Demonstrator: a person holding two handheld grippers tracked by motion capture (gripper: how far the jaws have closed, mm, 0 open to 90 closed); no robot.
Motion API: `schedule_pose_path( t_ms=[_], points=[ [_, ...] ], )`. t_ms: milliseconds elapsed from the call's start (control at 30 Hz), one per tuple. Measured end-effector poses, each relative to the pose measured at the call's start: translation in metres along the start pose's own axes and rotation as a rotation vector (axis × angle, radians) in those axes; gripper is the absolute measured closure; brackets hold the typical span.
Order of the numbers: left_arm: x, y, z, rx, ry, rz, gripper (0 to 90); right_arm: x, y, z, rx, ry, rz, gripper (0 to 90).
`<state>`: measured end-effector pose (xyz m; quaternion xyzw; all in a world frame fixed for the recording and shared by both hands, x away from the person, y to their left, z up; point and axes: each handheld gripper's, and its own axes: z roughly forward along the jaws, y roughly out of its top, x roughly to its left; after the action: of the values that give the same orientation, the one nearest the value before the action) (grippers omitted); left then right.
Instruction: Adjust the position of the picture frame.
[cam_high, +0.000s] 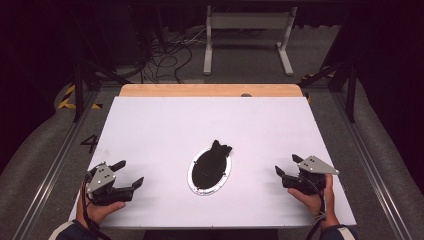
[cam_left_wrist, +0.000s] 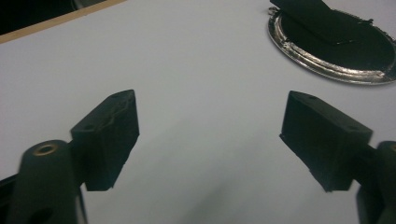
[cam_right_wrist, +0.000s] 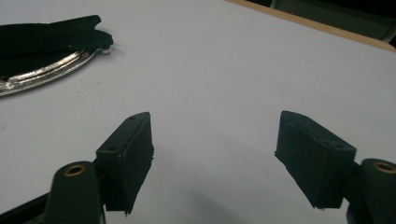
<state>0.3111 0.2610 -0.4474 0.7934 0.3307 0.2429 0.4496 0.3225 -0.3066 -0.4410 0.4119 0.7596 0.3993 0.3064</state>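
My left gripper (cam_high: 131, 173) sits at eight o'clock, jaws wide, holding nothing. The black cloth (cam_high: 212, 159) lies on the silver oval plate (cam_high: 192, 179) at centre. My right gripper (cam_high: 287, 166) at four o'clock gapes empty.

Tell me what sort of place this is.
Probably a lab recording rig: a white work table inside a dark metal frame, loose cables on the floor behind, and a hand-held gripper at each side.

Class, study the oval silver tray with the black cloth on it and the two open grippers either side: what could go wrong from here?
The black cloth overhangs the silver tray at its far end, so pulling it may drag the tray across the smooth white table. Both the left gripper and the right gripper may clash if they meet there.
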Motion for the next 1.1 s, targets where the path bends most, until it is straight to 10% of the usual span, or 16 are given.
schedule_pose_path(
  t_ms=[533, 833, 1100],
  points=[
    [-0.017, 0.002, 0.009, 0.084, -0.144, 0.076, 80.7, 0.008, 0.009, 0.02, 0.061, 0.052, -0.015, 63.9],
    [-0.062, 0.017, 0.033, 0.147, -0.289, 0.139, 86.5, 0.02, 0.039, 0.049, 0.057, 0.169, -0.005, 90.0],
    [-0.096, 0.031, 0.059, 0.168, -0.413, 0.191, 87.2, 0.044, 0.071, 0.084, 0.052, 0.236, -0.002, 90.0]
  ],
)
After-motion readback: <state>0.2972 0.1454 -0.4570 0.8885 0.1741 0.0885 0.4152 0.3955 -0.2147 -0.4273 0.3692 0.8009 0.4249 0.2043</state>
